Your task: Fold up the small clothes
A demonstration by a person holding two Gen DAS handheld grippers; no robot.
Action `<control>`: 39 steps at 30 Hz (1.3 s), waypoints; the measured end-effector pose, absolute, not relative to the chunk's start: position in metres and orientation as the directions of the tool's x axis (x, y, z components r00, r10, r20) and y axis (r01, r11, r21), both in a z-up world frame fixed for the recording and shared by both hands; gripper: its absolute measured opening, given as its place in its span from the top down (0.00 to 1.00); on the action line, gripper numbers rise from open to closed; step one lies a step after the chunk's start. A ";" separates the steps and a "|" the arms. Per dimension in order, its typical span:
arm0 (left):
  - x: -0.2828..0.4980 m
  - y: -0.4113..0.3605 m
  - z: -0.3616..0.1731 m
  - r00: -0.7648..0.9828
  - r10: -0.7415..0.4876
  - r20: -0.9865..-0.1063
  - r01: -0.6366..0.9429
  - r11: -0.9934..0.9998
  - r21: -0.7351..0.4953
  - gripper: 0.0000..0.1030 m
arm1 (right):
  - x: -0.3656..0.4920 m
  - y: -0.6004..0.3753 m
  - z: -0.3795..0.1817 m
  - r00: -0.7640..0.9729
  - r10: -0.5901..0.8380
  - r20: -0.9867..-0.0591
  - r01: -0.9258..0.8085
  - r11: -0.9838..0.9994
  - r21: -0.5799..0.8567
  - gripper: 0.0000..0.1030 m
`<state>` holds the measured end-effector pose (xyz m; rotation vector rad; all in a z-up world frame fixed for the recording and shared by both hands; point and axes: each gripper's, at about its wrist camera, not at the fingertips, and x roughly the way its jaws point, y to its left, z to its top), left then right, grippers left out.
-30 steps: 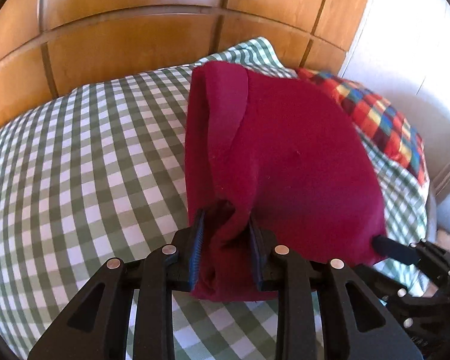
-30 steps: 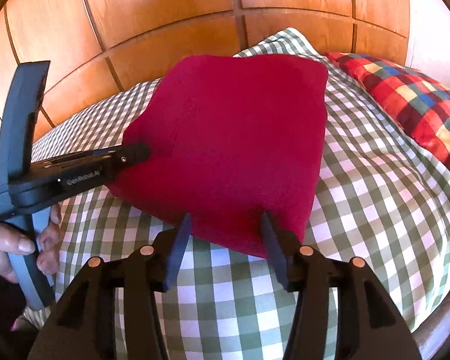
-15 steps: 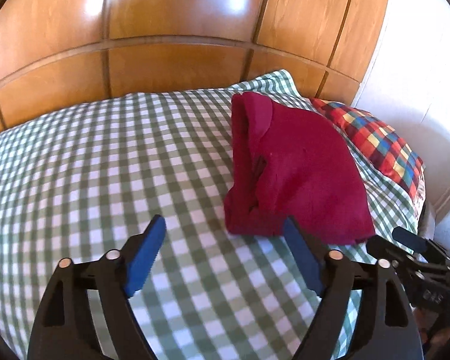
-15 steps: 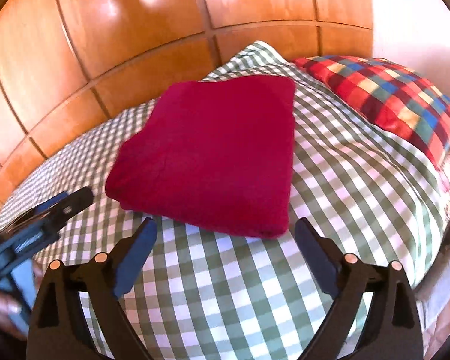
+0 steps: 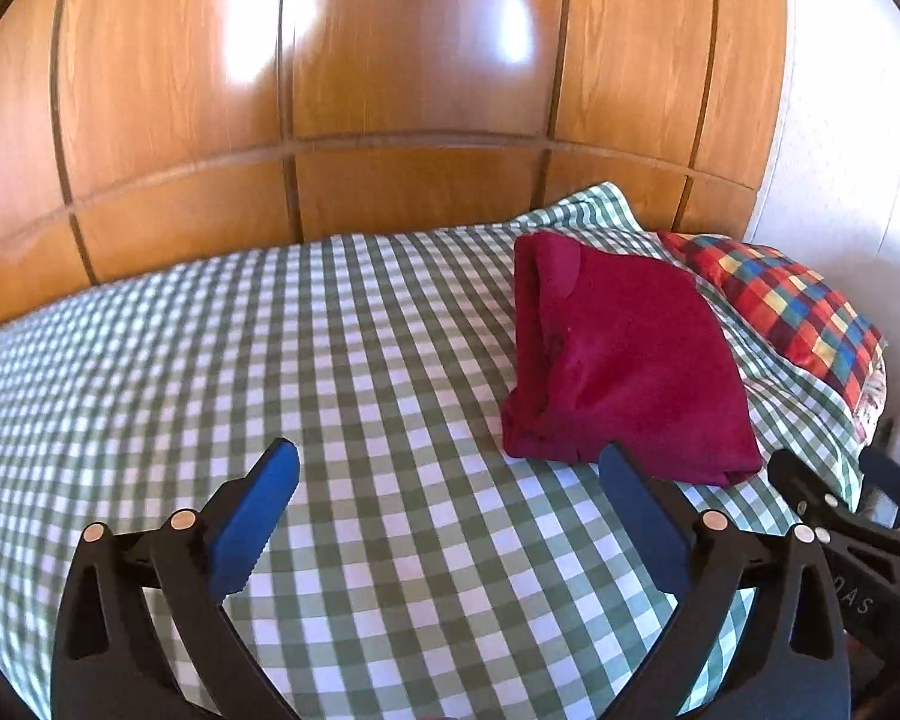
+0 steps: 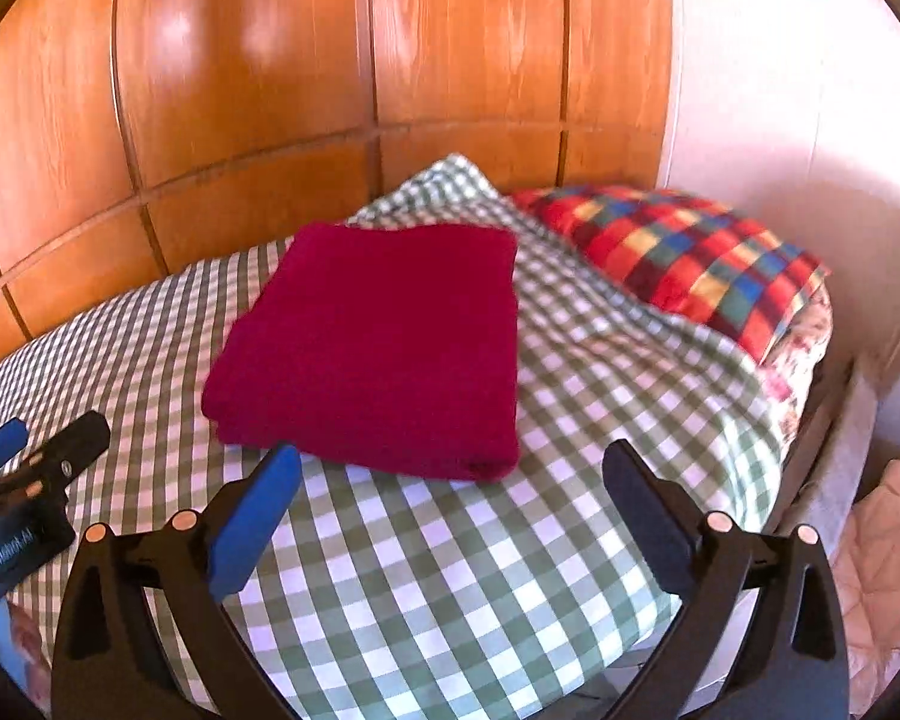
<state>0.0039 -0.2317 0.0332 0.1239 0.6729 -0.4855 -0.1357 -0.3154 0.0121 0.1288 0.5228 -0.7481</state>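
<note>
A dark red garment (image 5: 624, 354) lies folded into a thick rectangle on the green checked bed cover (image 5: 330, 372). It also shows in the right wrist view (image 6: 384, 348). My left gripper (image 5: 450, 468) is open and empty, drawn back from the garment, which lies ahead to its right. My right gripper (image 6: 450, 468) is open and empty, just short of the garment's near edge. The left gripper (image 6: 24, 480) shows at the left edge of the right wrist view. The right gripper (image 5: 846, 510) shows at the lower right of the left wrist view.
A wooden panelled headboard (image 5: 390, 120) stands behind the bed. A bright multicoloured checked pillow (image 6: 678, 258) lies to the right of the garment. A white wall (image 6: 798, 120) is on the right. The bed's edge (image 6: 810, 420) drops off at the right.
My left gripper let go of the red garment and opened. Both grippers opened wide and drew back from it. The garment now lies flat and folded on the bed.
</note>
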 end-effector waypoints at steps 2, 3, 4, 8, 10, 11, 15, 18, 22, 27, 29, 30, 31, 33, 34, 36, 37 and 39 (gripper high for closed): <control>-0.001 -0.231 0.037 0.684 -0.382 -0.621 0.465 0.885 -0.032 0.04 | -0.136 -0.311 0.015 0.616 -0.619 -0.487 0.678 0.731 -0.072 0.02; -0.003 -0.230 0.039 0.685 -0.385 -0.618 0.466 0.884 -0.035 0.04 | -0.136 -0.308 0.015 0.617 -0.620 -0.484 0.676 0.733 -0.076 0.02; -0.005 -0.229 0.040 0.684 -0.390 -0.616 0.468 0.883 -0.039 0.04 | -0.136 -0.305 0.015 0.619 -0.619 -0.483 0.673 0.735 -0.081 0.02; -0.010 -0.228 0.046 0.685 -0.403 -0.607 0.479 0.877 -0.042 0.04 | -0.137 -0.301 0.013 0.623 -0.613 -0.486 0.664 0.743 -0.084 0.02; -0.014 -0.228 0.049 0.692 -0.406 -0.597 0.480 0.876 -0.039 0.04 | -0.137 -0.301 0.012 0.623 -0.610 -0.489 0.664 0.743 -0.080 0.02; -0.014 -0.228 0.050 0.695 -0.409 -0.592 0.484 0.874 -0.037 0.04 | -0.138 -0.301 0.011 0.623 -0.609 -0.490 0.665 0.743 -0.077 0.02; -0.021 -0.229 0.056 0.729 -0.401 -0.555 0.470 0.882 -0.020 0.04 | -0.138 -0.303 0.011 0.625 -0.608 -0.490 0.665 0.743 -0.075 0.02; -0.023 -0.232 0.057 0.737 -0.396 -0.548 0.464 0.886 -0.016 0.04 | -0.137 -0.305 0.010 0.624 -0.607 -0.492 0.667 0.742 -0.070 0.02; -0.023 -0.233 0.058 0.736 -0.396 -0.549 0.458 0.888 -0.026 0.04 | -0.137 -0.308 0.009 0.623 -0.606 -0.494 0.670 0.740 -0.063 0.02; -0.021 -0.233 0.056 0.731 -0.399 -0.553 0.461 0.887 -0.031 0.04 | -0.135 -0.309 0.008 0.620 -0.613 -0.490 0.674 0.736 -0.068 0.02; -0.020 -0.233 0.056 0.730 -0.401 -0.553 0.463 0.886 -0.031 0.04 | -0.135 -0.308 0.008 0.617 -0.617 -0.489 0.678 0.732 -0.069 0.02; -0.020 -0.233 0.056 0.731 -0.401 -0.551 0.463 0.886 -0.030 0.04 | -0.135 -0.309 0.008 0.615 -0.617 -0.491 0.680 0.730 -0.066 0.02; -0.021 -0.233 0.056 0.734 -0.399 -0.549 0.463 0.886 -0.026 0.04 | -0.135 -0.308 0.007 0.613 -0.617 -0.493 0.683 0.728 -0.063 0.02; -0.021 -0.233 0.056 0.736 -0.397 -0.548 0.460 0.888 -0.026 0.04 | -0.134 -0.308 0.007 0.611 -0.617 -0.497 0.684 0.727 -0.063 0.02; -0.021 -0.233 0.056 0.737 -0.396 -0.548 0.459 0.888 -0.026 0.04 | -0.135 -0.308 0.007 0.610 -0.617 -0.497 0.684 0.727 -0.061 0.02; -0.021 -0.233 0.056 0.737 -0.395 -0.548 0.458 0.889 -0.025 0.04 | -0.135 -0.307 0.006 0.610 -0.615 -0.500 0.684 0.727 -0.060 0.02; -0.021 -0.233 0.056 0.737 -0.395 -0.548 0.457 0.889 -0.026 0.04 | -0.135 -0.306 0.006 0.610 -0.614 -0.500 0.683 0.728 -0.060 0.02; -0.022 -0.232 0.057 0.738 -0.393 -0.548 0.456 0.890 -0.024 0.04 | -0.136 -0.305 0.006 0.610 -0.614 -0.501 0.684 0.727 -0.058 0.02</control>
